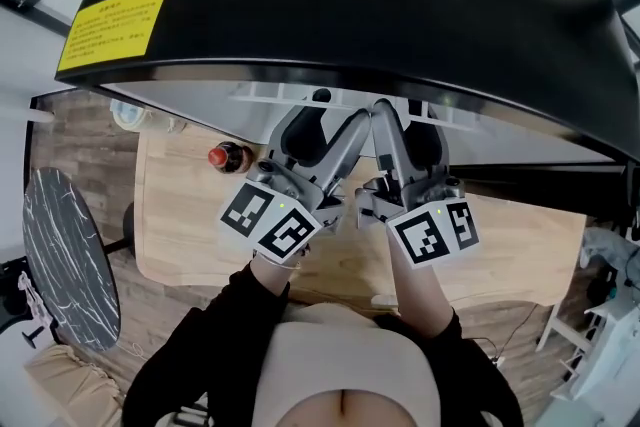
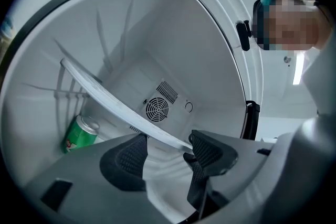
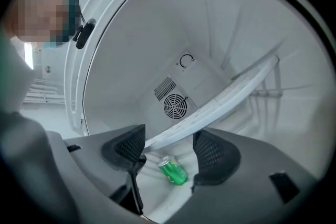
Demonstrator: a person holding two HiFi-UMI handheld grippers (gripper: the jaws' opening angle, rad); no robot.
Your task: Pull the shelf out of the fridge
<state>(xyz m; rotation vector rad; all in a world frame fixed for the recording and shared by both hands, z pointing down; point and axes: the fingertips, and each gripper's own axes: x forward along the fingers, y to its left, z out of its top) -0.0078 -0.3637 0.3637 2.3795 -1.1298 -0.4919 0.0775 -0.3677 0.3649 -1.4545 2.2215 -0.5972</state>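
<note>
The fridge (image 1: 350, 5) is seen from above in the head view, and both grippers are reached in under its black top, side by side. The white shelf (image 2: 105, 97) is still seated inside the fridge, spanning the cavity from wall to wall.

In the left gripper view, the front edge of the shelf is seen running between the fingers (image 2: 128, 157) of the left gripper (image 2: 165, 152). These are spread wide, and no pad is pressed on the shelf.

In the right gripper view, the same edge of the shelf (image 3: 231, 97) is crossed by the right gripper (image 3: 168, 147). Its fingers (image 3: 212, 152) are likewise held wide apart, with the shelf between them but not clamped.

A green can (image 3: 173, 170) is seen under the shelf, and a round fan grille (image 3: 175, 106) is set in the back wall. A bottle (image 1: 228, 156) is seen on the wooden counter (image 1: 180, 215) below the fridge.
</note>
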